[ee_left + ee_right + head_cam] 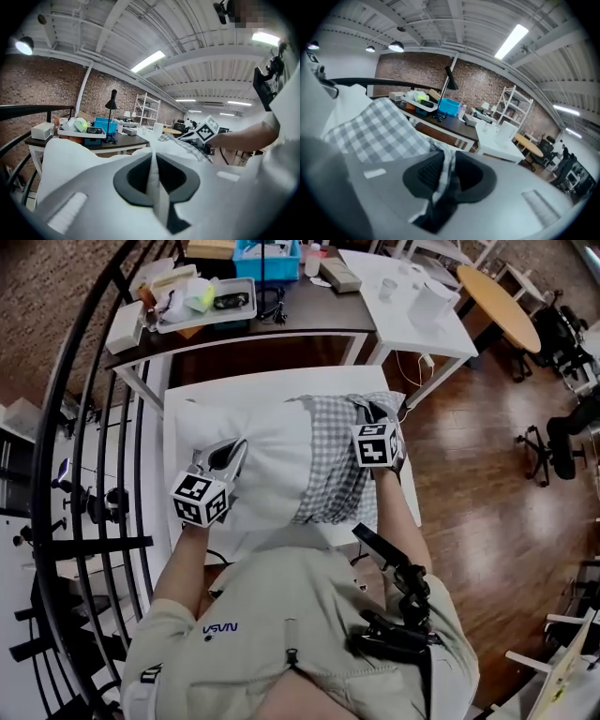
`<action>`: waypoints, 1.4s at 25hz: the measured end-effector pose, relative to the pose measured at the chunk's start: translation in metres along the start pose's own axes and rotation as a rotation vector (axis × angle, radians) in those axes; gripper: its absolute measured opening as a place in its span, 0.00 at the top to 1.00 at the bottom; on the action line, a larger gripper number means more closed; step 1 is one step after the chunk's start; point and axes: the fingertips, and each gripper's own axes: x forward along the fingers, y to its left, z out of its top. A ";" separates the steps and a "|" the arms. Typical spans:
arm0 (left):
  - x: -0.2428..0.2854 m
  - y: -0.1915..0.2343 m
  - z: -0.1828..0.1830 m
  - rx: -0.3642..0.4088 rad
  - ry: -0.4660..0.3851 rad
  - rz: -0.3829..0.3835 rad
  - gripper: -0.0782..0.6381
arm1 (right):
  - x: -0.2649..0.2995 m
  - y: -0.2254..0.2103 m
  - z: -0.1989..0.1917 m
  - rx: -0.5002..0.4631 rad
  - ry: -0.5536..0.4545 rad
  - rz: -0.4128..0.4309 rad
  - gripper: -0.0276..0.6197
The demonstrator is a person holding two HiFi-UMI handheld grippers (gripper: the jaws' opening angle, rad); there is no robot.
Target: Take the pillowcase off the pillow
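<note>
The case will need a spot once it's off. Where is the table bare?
Bare strips of the white table lie beyond the pillow, toward the dark desk, and along its left edge. The desk is crowded with a tray and blue bin.

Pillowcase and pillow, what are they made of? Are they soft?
The pillowcase looks like thin woven cloth, maybe cotton. It has dull grey-and-white checks and bunches into wrinkles. The pillow looks like plain white, non-shiny fabric over soft stuffing, because it is puffy with gentle folds. The filling itself is hidden, so I can't say what it is.
</note>
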 end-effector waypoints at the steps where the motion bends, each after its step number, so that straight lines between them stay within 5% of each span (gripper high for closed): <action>1: 0.003 0.001 0.000 0.009 0.002 0.005 0.87 | -0.007 0.001 0.003 0.027 -0.016 0.013 0.85; 4: 0.008 0.003 0.007 0.056 -0.013 0.012 0.83 | -0.037 0.009 0.010 0.104 -0.079 0.044 0.81; 7: 0.001 -0.008 0.021 0.121 -0.033 0.008 0.62 | -0.078 0.039 0.011 0.156 -0.130 0.100 0.81; 9: -0.009 -0.032 0.022 0.182 -0.024 -0.017 0.56 | -0.106 0.063 0.002 0.169 -0.131 0.145 0.81; 12: -0.022 -0.080 -0.003 0.276 0.045 -0.082 0.51 | -0.138 0.096 -0.029 0.178 -0.090 0.202 0.78; 15: -0.026 -0.103 -0.057 0.259 0.165 -0.128 0.47 | -0.160 0.129 -0.064 0.205 0.004 0.256 0.71; 19: -0.026 -0.090 -0.101 0.240 0.256 -0.065 0.48 | -0.177 0.176 -0.089 0.187 0.082 0.340 0.67; 24: -0.017 -0.081 -0.103 0.210 0.268 -0.057 0.74 | -0.161 0.231 -0.111 0.162 0.164 0.449 0.64; 27: -0.018 -0.084 -0.080 0.187 0.200 -0.052 0.87 | -0.141 0.227 -0.110 0.085 0.158 0.387 0.69; 30: -0.023 -0.087 -0.057 0.162 0.124 -0.060 0.87 | -0.133 0.204 -0.104 0.048 0.126 0.275 0.93; 35: -0.039 -0.054 0.003 0.061 -0.013 -0.001 0.87 | -0.151 0.130 -0.088 0.058 0.053 0.048 0.94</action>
